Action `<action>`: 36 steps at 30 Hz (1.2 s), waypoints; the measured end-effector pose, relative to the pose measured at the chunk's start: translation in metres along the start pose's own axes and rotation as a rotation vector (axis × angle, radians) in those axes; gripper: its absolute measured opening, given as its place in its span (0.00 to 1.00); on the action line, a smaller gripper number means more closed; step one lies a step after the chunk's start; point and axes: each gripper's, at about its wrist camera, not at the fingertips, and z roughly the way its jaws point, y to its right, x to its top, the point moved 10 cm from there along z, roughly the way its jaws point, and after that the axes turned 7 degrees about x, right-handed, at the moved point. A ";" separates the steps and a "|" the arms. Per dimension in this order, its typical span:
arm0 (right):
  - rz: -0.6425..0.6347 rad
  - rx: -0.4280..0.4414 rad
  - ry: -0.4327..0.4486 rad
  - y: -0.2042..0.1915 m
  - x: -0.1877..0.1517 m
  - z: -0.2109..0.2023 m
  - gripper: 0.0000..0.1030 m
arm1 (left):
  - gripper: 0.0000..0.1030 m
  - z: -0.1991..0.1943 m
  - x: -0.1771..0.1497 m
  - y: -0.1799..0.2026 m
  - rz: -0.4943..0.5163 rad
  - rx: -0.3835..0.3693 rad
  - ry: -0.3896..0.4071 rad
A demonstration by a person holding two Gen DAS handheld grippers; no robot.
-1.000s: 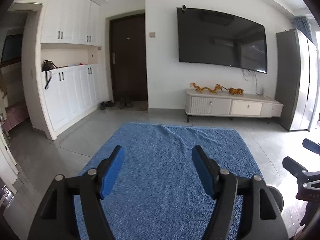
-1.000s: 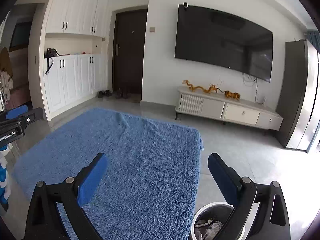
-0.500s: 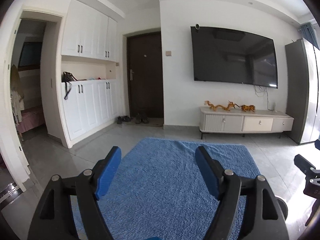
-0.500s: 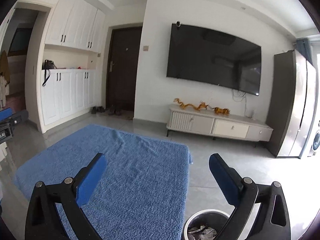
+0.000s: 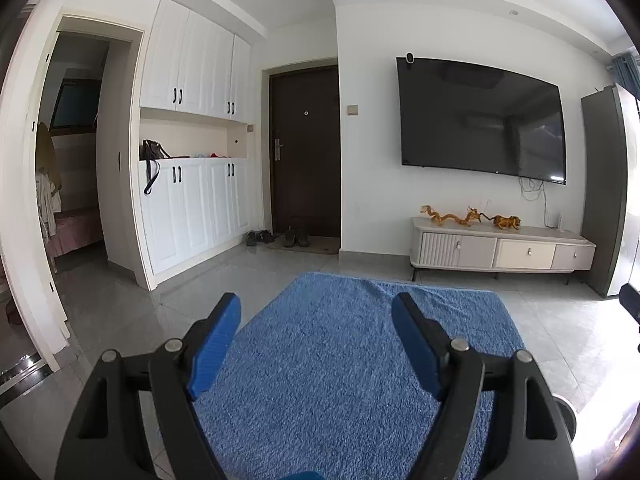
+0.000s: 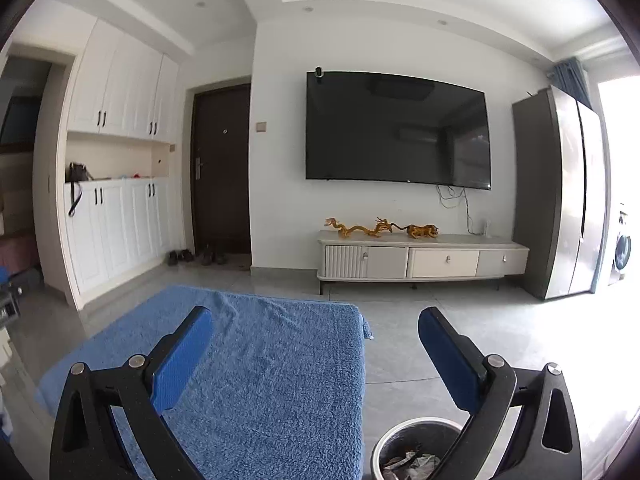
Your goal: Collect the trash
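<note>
Holding both empty: left hand-held gripper [image 5: 316,342] and right hand-held gripper [image 6: 316,350] spread wide. Trash sitting in bin [image 6: 404,438], lower centre-right. Probably finishing; next, scanning blue cloth [image 6: 280,360] for leftovers.

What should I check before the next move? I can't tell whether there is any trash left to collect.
1. Left gripper open and holding nothing: ok.
2. Right gripper open and holding nothing: ok.
3. Trash bin within view, lower right of the right wrist camera, with crumpled scraps already inside: ok.
4. Blue rug free of loose trash: ok in the part that shows; the near edge is hidden behind both grippers.
5. Tiled floor free of trash: ok where visible; only shoes stand by the door.
6. Next piece of trash located: not ok, none appears in either view.
</note>
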 end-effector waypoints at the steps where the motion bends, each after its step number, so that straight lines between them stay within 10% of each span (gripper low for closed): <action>1: 0.003 -0.003 0.003 0.001 0.000 -0.002 1.00 | 0.77 -0.001 -0.001 0.000 -0.003 -0.005 -0.012; 36: 0.049 -0.046 0.079 0.021 0.015 -0.036 1.00 | 0.80 -0.036 0.020 -0.004 0.000 0.033 0.112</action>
